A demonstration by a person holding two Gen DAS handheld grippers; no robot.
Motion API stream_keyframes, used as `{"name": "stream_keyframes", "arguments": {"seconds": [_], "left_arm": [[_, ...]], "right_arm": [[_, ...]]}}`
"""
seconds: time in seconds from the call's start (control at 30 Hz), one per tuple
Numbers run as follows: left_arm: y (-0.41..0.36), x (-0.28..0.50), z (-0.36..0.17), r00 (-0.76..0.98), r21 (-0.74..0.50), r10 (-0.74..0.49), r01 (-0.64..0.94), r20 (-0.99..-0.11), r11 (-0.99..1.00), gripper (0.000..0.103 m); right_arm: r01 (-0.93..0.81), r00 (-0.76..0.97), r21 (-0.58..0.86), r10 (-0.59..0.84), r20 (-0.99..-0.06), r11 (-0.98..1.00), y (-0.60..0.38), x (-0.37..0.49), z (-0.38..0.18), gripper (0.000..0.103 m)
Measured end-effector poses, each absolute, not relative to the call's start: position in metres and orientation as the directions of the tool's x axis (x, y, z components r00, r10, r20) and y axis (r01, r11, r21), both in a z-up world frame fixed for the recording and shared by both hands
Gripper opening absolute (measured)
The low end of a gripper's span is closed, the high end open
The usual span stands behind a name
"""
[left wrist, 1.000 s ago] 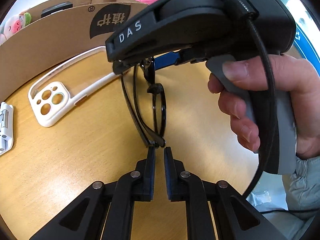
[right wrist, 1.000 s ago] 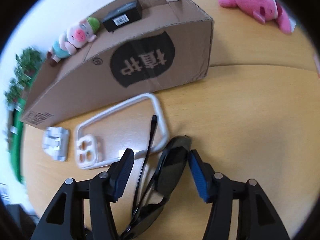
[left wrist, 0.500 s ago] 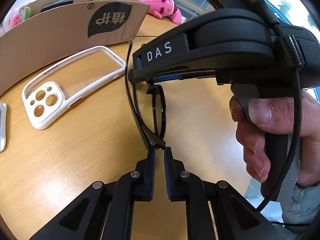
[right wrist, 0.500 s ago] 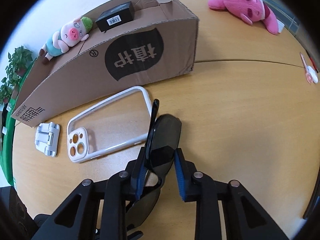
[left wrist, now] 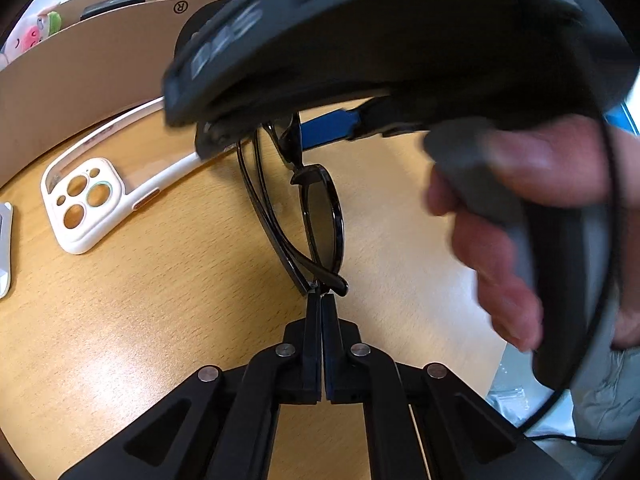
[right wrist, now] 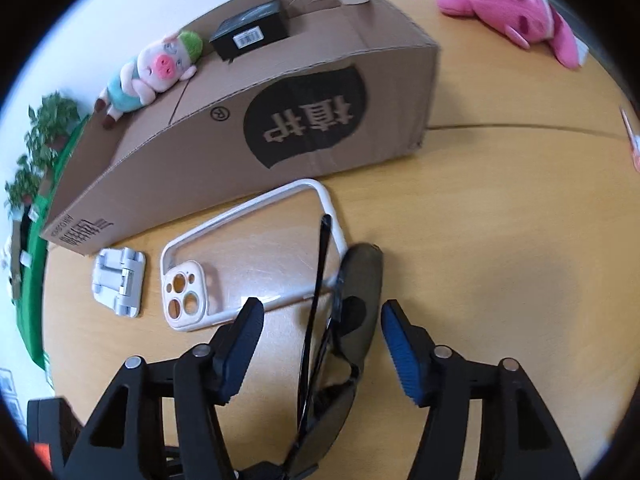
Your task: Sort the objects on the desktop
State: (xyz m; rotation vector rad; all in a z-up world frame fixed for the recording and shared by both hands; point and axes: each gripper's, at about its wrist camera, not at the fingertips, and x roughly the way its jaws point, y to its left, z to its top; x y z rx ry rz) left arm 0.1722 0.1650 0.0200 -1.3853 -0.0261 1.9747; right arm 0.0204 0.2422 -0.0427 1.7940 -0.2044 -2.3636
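The sunglasses (left wrist: 320, 220) are standing on edge above the wooden table (left wrist: 120, 340), because the left gripper (left wrist: 321, 300) is clamping their near hinge. The right gripper (right wrist: 320, 320) is straddling them, its jaws opening, pads clear. The phone case (right wrist: 248, 264) is lying left, before the cardboard box (right wrist: 260, 120).

Bright, even light washed both fisheye views, leaving soft glare on the worktop (left wrist: 120, 360) and a faint shadow right of the sunglasses (right wrist: 360, 300), while motion blur smeared the near hand (left wrist: 520, 240) and black vignetting bent the edges.
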Motion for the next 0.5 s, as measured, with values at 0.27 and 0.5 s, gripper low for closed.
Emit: {"name": "stream_keyframes", "arguments": {"seconds": [0.27, 0.5], "left_arm": [[0.161, 0.175, 0.028, -0.163, -0.402, 0.563, -0.544, -0.81, -0.736, 0.0], [0.154, 0.179, 0.042, -0.195, -0.368, 0.556, -0.569, -0.808, -0.735, 0.0]], "right_arm": [[0.095, -0.301, 0.053, -0.079, -0.95, -0.994, 0.234, 0.027, -0.046, 0.028], [0.036, -0.327, 0.096, -0.102, -0.939, -0.995, 0.243, 0.043, -0.043, 0.024]]}}
